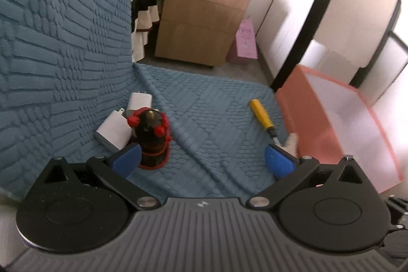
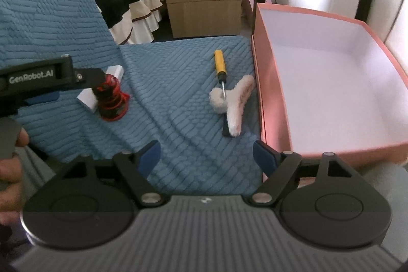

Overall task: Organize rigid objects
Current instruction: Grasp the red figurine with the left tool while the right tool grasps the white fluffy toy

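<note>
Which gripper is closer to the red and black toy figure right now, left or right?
Left. The left gripper hangs open just short of the figure, one pad beside its base. The right gripper, also open, sits farther off, facing the fluffy hair clip.

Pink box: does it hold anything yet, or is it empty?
Empty as far as visible: the pink box shows only bare white floor; its nearest corner is hidden.
</note>
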The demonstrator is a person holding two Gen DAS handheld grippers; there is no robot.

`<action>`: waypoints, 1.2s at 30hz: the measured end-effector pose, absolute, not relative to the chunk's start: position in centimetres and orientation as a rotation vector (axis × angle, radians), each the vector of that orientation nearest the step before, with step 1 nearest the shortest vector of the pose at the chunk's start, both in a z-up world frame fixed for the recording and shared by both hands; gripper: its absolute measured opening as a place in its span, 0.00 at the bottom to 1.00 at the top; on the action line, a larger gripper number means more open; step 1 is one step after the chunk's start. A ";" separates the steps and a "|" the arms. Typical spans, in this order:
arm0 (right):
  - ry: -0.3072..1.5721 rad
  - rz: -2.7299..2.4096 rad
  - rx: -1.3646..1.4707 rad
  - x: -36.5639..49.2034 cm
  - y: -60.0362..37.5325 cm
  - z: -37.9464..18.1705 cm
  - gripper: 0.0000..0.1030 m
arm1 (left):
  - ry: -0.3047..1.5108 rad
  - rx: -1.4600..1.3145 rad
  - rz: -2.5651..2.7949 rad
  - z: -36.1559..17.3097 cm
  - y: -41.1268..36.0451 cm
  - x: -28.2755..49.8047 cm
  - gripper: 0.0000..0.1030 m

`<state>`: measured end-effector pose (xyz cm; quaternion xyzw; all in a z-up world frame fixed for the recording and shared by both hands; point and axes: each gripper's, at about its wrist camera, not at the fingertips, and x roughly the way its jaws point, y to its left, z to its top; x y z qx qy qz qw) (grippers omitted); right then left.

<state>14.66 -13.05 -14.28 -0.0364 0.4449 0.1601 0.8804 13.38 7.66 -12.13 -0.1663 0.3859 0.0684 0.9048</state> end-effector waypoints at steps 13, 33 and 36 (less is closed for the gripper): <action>0.912 0.297 -0.141 19.3 -9.8 -18.2 0.79 | 0.863 -0.318 0.170 -16.8 11.1 18.4 1.00; 0.866 0.132 -0.365 23.5 -6.5 -24.7 0.72 | 0.918 -0.277 0.243 -20.2 13.0 22.3 0.92; 0.876 0.115 -0.370 24.1 -6.2 -25.1 0.60 | 0.919 -0.266 0.268 -20.5 13.1 22.2 0.90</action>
